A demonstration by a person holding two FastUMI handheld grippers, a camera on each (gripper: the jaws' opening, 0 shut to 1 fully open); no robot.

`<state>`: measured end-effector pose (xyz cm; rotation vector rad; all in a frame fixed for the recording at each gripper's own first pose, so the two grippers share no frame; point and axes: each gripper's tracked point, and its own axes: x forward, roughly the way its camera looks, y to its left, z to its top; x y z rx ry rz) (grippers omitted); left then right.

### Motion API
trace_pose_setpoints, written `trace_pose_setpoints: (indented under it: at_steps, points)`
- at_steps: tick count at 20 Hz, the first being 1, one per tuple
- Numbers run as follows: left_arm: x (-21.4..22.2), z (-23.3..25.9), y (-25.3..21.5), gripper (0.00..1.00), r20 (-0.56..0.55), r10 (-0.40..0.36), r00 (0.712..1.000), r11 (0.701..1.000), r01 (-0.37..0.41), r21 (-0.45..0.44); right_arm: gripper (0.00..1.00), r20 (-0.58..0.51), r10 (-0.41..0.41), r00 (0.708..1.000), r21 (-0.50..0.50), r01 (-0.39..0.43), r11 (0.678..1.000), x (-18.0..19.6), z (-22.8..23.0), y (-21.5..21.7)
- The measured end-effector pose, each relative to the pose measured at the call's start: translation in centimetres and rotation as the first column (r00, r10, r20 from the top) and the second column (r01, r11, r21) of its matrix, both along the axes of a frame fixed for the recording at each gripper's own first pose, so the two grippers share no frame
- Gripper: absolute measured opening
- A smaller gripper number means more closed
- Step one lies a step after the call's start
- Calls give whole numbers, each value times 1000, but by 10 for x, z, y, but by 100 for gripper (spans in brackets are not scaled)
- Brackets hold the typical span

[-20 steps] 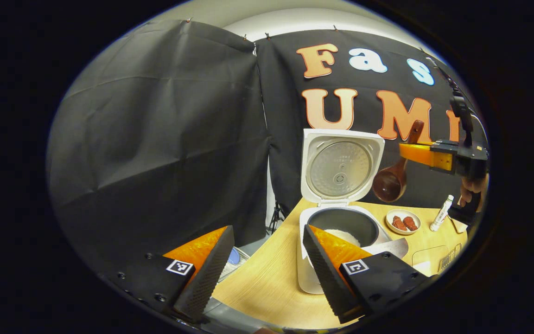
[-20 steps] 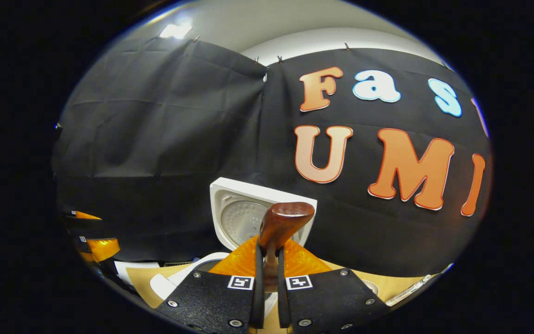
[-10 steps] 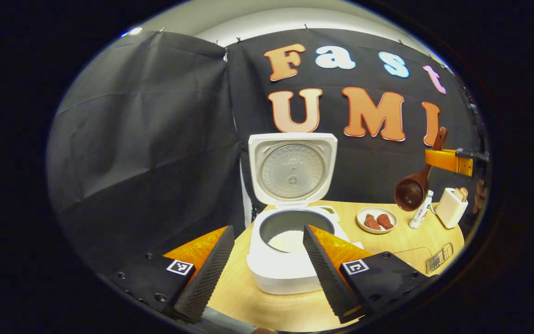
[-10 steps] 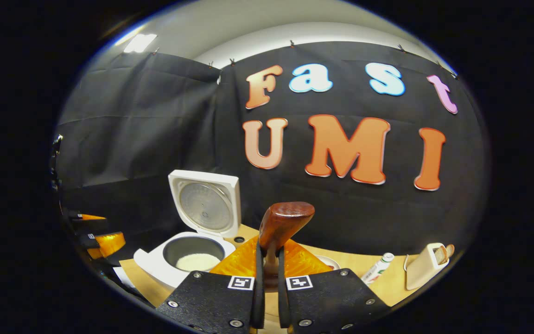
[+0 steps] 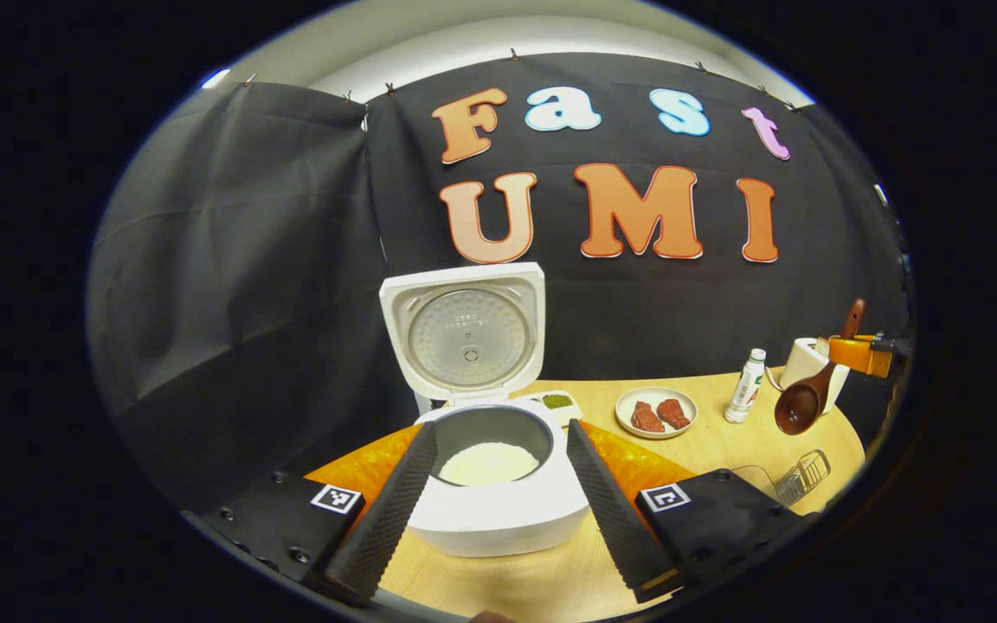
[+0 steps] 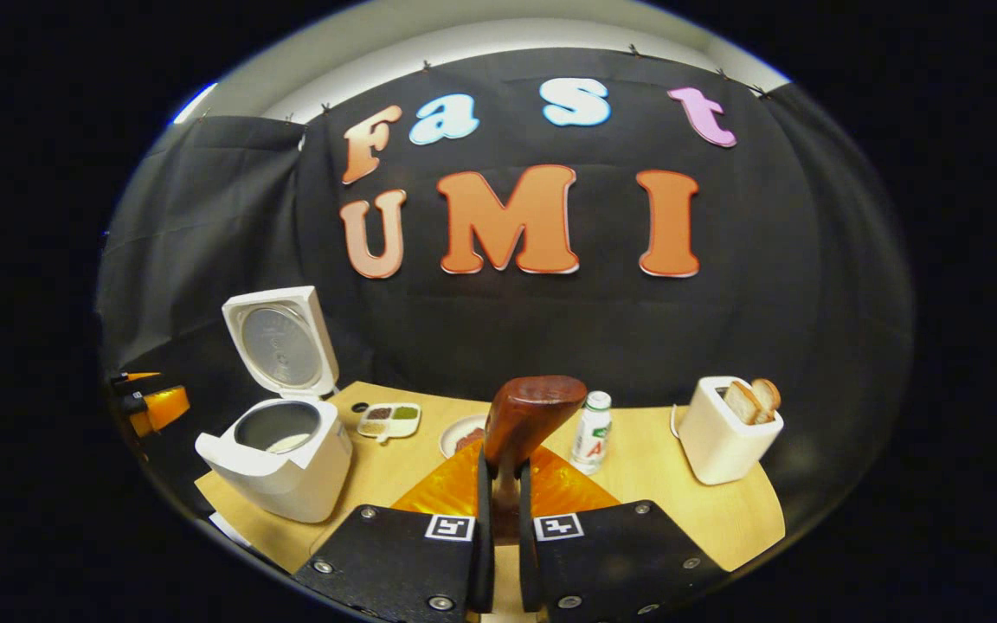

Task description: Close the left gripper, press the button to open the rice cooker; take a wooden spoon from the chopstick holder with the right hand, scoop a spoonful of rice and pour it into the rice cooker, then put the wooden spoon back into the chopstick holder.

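The rice cooker [image 5: 490, 484] is sitting on the counter [image 5: 723, 446] with its lid [image 5: 464, 333] standing upright behind the pot, and white rice [image 5: 487, 463] is lying in the bottom of the inner pot. The left hand-held gripper [image 5: 498, 506] is hovering just in front of the rice cooker with its two fingers spread wide, one on each side of the pot as seen in the left gripper view, and it is gripping nothing.

The right hand-held gripper [image 6: 498, 519] is clamping the handle of the wooden spoon [image 6: 526, 415] between both fingers, well to the right of the rice cooker. In the left gripper view the wooden spoon [image 5: 806, 398] is hanging bowl-down from the right hand-held gripper [image 5: 849, 353], above the counter and in front of a white toaster [image 5: 801, 362].

To the right of the rice cooker, a small divided dish [image 6: 389, 420] is sitting just beside its base, then a plate [image 5: 656, 413] carrying two reddish pieces, then a small white bottle [image 5: 745, 385], and farthest off the toaster [image 6: 723, 433] with slices of bread [image 6: 751, 400] poking out of it. A small wire rack [image 5: 803, 474] is lying near the counter's front edge, right of the rice cooker.
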<state>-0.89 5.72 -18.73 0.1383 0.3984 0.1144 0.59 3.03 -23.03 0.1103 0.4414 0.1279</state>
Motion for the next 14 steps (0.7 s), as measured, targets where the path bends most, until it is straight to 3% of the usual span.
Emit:
trace_pose_setpoints:
  at_steps: [8, 14]
  points:
    - [12, 3, -45, 100, -4, -82, 997, 997, 82, 15, 11, -127, -198, 972, -4, 199, 980, -40, -58, -90]
    - [26, 12, -51, 100, 10, -89, 996, 996, 89, 25, 11, -207, -246, 947, 32, 257, 966, -59, -98, -101]
